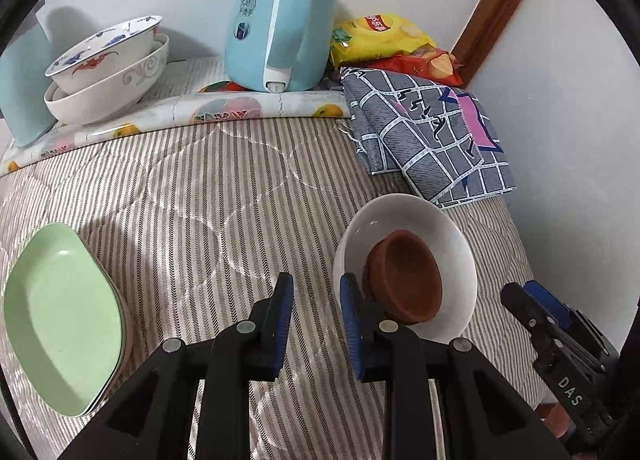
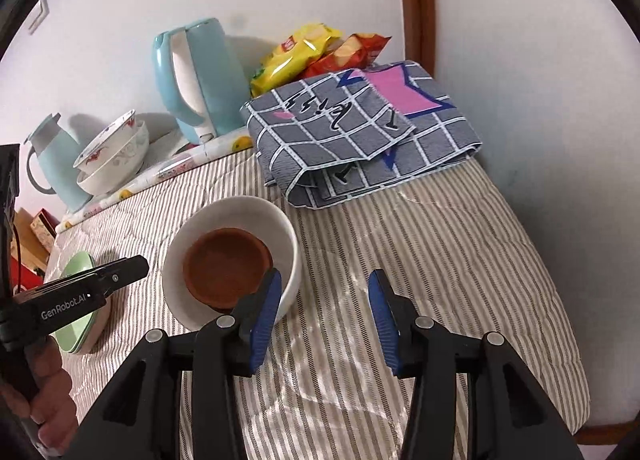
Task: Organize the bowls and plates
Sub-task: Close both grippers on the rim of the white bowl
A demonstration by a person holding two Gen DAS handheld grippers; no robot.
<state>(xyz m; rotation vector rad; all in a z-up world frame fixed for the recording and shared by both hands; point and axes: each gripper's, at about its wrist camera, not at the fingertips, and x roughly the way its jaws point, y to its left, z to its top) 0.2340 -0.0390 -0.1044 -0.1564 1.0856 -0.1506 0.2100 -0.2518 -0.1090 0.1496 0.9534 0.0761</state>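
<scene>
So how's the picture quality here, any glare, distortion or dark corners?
Left wrist view: strong fisheye bending the fruit-print mat, black vignette at the corners, soft light patches on the striped quilt. Right wrist view: same curvature, bright sheen streaks on the quilt, kettle shadowed onto the wall.

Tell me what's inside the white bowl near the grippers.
A smaller brown bowl sits nested inside the white bowl, tilted against its wall. The brown bowl looks empty. Whatever lies beneath it on the white bowl's bottom is covered.
</scene>
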